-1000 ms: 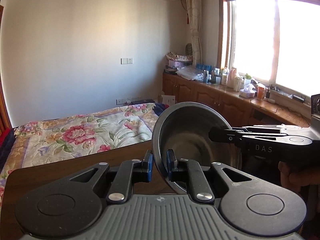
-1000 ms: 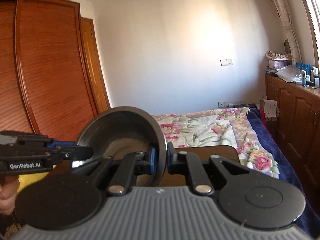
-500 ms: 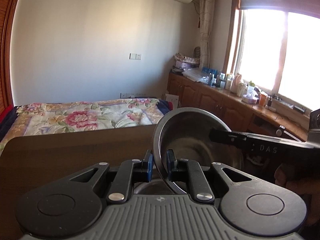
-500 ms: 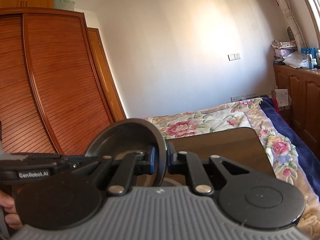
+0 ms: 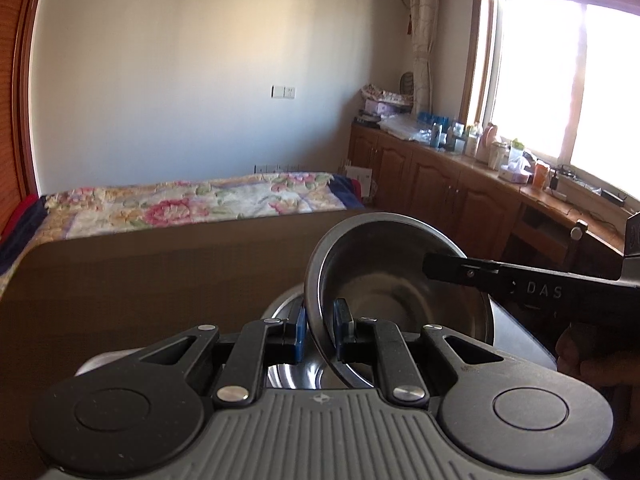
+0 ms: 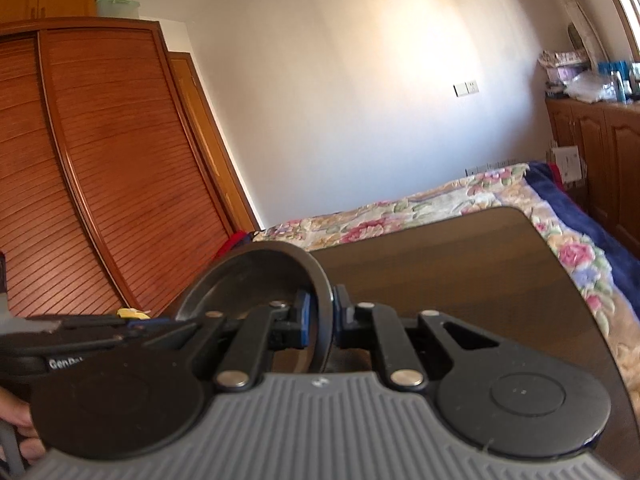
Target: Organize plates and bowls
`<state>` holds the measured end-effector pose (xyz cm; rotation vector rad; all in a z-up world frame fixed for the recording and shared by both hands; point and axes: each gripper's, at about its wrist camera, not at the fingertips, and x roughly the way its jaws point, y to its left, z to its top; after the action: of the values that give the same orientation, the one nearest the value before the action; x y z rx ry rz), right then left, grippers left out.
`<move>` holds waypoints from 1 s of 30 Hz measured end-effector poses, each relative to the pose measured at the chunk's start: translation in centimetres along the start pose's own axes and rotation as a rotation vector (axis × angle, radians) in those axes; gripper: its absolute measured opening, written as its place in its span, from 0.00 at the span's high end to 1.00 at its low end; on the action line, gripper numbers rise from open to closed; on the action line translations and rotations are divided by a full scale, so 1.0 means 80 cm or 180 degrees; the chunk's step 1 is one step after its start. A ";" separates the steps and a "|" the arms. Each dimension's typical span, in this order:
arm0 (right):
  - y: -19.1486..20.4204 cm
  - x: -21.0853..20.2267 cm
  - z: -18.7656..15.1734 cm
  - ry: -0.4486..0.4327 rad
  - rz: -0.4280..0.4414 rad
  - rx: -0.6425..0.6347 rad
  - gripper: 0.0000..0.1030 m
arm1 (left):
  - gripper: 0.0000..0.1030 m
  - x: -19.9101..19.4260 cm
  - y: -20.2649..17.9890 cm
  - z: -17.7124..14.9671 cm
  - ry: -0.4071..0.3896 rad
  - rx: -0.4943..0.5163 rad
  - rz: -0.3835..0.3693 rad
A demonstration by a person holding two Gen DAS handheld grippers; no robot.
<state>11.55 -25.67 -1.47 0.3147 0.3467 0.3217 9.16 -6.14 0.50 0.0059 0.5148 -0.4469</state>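
Both our grippers have sunk with the steel bowl (image 5: 384,280), jaws clenched on opposite rims, left gripper (image 5: 320,326) and right gripper (image 6: 320,322); a second bowl (image 5: 288,372) on the counter (image 5: 140,280) lies directly beneath

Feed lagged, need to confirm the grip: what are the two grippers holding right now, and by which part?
Both hold one steel bowl by its rim: left gripper clamps the near edge, right gripper the opposite edge.
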 end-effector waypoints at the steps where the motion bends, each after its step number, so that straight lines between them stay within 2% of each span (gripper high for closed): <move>1: 0.000 0.003 -0.003 0.0026 -0.0002 0.0016 0.87 | 0.85 0.004 0.001 -0.003 0.0027 -0.0012 0.0013; 14: 0.005 0.021 -0.021 0.0207 -0.0111 -0.0015 0.87 | 0.85 0.028 0.007 -0.022 0.0179 -0.0009 0.0138; 30: 0.014 0.034 -0.029 0.0243 -0.0393 -0.0336 0.86 | 0.85 0.047 0.001 -0.030 0.0259 0.0071 0.0246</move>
<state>12.81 -23.09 -3.93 0.1767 0.4207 0.2301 11.00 -7.35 -3.38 0.0655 0.5877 -0.3778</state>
